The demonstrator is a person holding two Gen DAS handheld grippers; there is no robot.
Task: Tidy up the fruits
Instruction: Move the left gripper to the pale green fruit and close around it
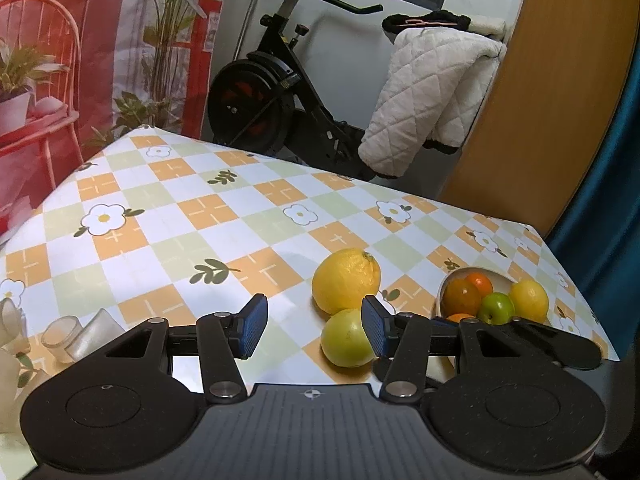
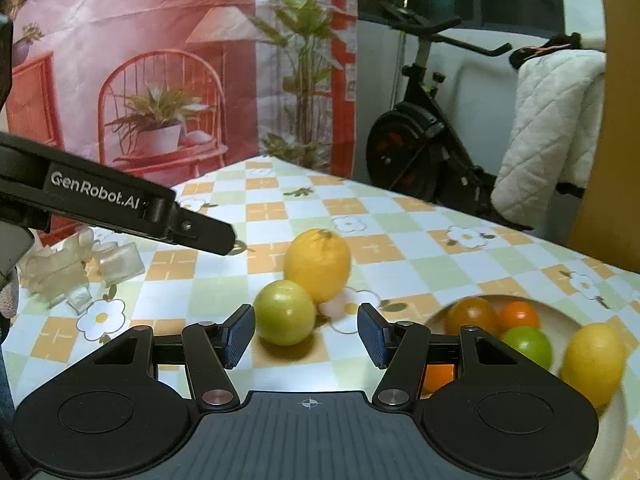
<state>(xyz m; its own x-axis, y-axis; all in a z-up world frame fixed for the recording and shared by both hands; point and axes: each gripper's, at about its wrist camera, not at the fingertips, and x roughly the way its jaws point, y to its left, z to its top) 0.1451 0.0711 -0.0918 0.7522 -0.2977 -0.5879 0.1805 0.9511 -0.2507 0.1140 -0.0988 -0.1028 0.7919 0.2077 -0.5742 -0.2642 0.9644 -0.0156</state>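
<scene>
worktop (image 1: 192, 216): checked flower-print cloth | exercise bike (image 1: 272, 96): behind worktop's far edge | quilted white blanket (image 1: 432, 96): draped beyond worktop, right of bike | printed backdrop (image 2: 140, 60): behind worktop, left of bike | clear plastic pieces (image 2: 76, 268): on worktop's left side

A lived-in home room: behind the table with the checked floral oilcloth (image 1: 192, 216) stand a black exercise bike (image 1: 276, 92) draped with a white quilted jacket (image 1: 424, 96) and a pink printed backdrop (image 2: 132, 60).
</scene>
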